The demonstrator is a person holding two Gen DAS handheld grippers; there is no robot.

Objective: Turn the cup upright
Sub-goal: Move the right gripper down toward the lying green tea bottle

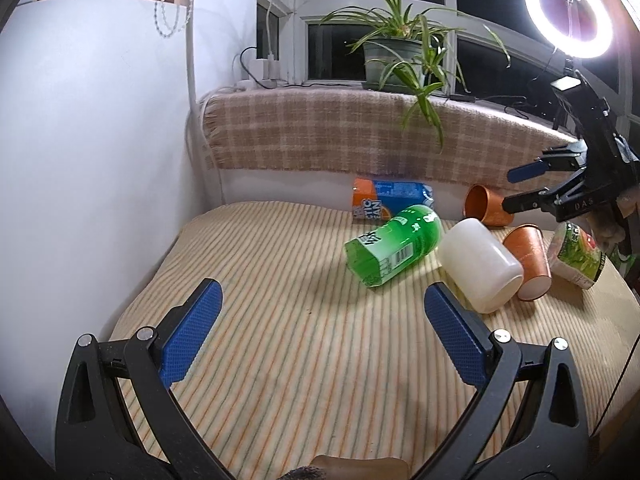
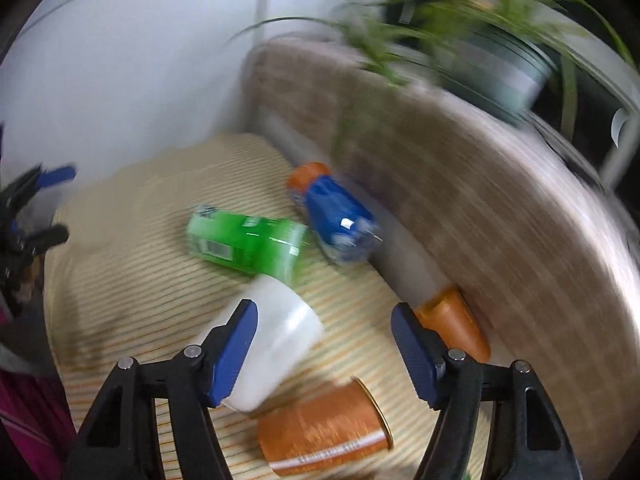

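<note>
Several cups lie on their sides on a striped cloth (image 1: pixel 280 320). A white cup (image 1: pixel 480 266) lies at the right, also in the right wrist view (image 2: pixel 276 336). An orange cup (image 1: pixel 528 260) lies beside it, shown too in the right wrist view (image 2: pixel 324 428). Another orange cup (image 1: pixel 486 205) lies by the back wall, seen also in the right wrist view (image 2: pixel 456 322). A green cup (image 1: pixel 394 244) and a blue-orange cup (image 1: pixel 388 198) lie mid-table. My left gripper (image 1: pixel 320 332) is open and empty over the cloth. My right gripper (image 2: pixel 324 354) is open above the white and orange cups; it also shows in the left wrist view (image 1: pixel 520 188).
A printed food cup (image 1: pixel 578 254) lies at the far right. A plaid blanket (image 1: pixel 360 136) covers the ledge behind, with a potted plant (image 1: pixel 394 60) on it. A ring light (image 1: pixel 568 14) stands at the right. A white wall (image 1: pixel 92 140) is on the left.
</note>
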